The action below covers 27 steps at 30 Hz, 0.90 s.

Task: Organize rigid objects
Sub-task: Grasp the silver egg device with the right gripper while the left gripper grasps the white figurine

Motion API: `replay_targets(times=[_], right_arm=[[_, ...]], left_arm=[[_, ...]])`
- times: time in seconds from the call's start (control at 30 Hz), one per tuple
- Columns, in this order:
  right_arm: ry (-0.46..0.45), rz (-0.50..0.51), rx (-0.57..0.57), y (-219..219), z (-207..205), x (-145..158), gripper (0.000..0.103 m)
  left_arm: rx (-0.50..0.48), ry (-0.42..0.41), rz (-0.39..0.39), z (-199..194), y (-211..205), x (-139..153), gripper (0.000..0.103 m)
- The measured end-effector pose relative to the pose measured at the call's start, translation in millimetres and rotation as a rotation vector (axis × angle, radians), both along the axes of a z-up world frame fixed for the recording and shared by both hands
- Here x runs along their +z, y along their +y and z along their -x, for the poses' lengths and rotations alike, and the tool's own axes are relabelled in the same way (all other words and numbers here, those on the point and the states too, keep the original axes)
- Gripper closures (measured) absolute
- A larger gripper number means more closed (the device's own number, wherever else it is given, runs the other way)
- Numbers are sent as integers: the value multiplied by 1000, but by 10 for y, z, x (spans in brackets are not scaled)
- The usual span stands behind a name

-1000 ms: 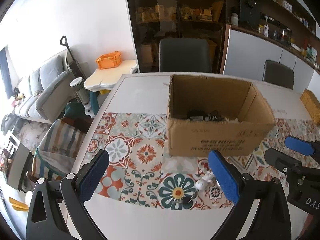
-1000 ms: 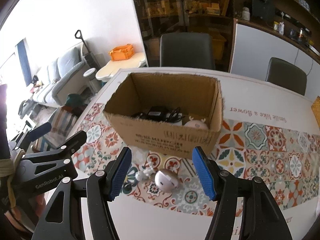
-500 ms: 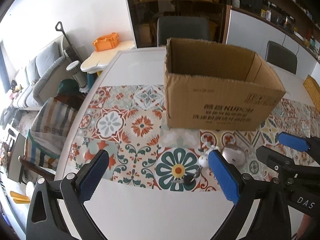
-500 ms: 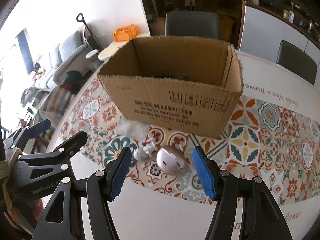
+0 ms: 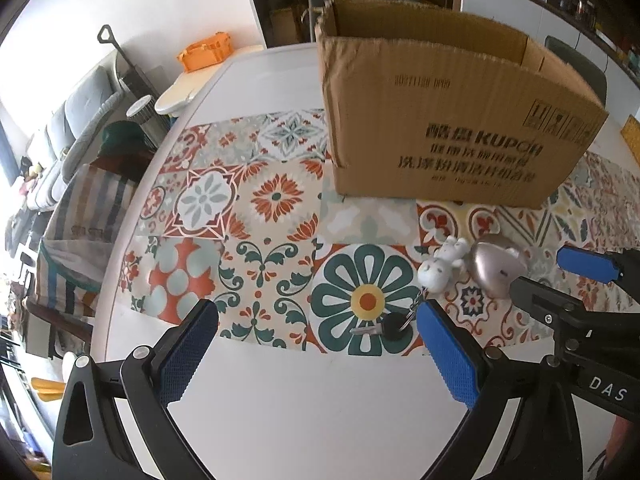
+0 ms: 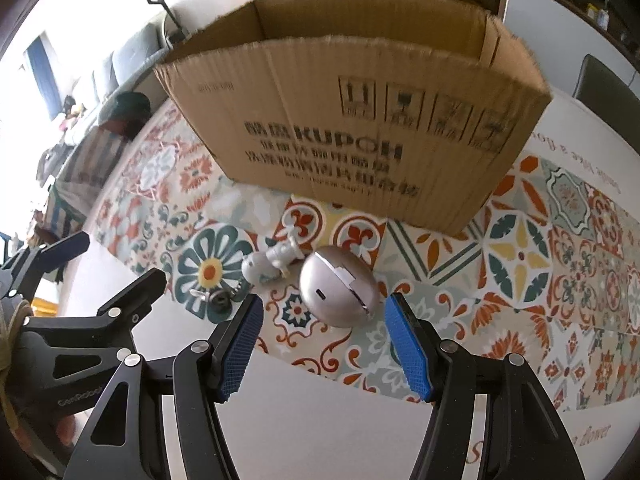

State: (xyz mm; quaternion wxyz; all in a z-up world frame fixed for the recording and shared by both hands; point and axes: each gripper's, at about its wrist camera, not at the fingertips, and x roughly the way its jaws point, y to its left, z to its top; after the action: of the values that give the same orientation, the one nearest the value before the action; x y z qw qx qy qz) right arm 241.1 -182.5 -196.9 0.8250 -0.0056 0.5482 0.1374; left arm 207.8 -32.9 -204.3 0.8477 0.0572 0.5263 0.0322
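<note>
A silver egg-shaped case (image 6: 339,293) lies on the patterned tablecloth in front of an open cardboard box (image 6: 360,128). My right gripper (image 6: 323,320) is open, low over the table, its blue pads on either side of the case's near end. A white figurine keychain (image 6: 269,261) with a black-headed key (image 6: 218,298) lies left of the case. In the left wrist view my left gripper (image 5: 316,334) is open; the key (image 5: 390,327) and figurine (image 5: 440,266) sit by its right pad, the case (image 5: 496,268) further right, the box (image 5: 448,120) behind.
The white table edge (image 5: 132,216) runs along the left, with a striped bag (image 5: 76,232) and sofa (image 5: 68,120) beyond. A dark chair (image 6: 608,92) stands at the far right behind the box. The right gripper's frame (image 5: 580,320) shows in the left wrist view.
Both grippers have dropped lower and moved closer to the table. The box now looms higher, hiding its contents. The right pads have come up around the silver case.
</note>
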Motion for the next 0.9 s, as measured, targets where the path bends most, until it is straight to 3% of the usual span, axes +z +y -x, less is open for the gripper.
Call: replay_targets(times=[0.53, 0.9], right_arm=[[73, 63, 26, 83, -161, -463, 40], [67, 74, 38, 113, -262, -581, 41]], left_arm=[[-24, 75, 17, -94, -36, -388, 2], [-29, 71, 32, -142, -20, -425, 3]])
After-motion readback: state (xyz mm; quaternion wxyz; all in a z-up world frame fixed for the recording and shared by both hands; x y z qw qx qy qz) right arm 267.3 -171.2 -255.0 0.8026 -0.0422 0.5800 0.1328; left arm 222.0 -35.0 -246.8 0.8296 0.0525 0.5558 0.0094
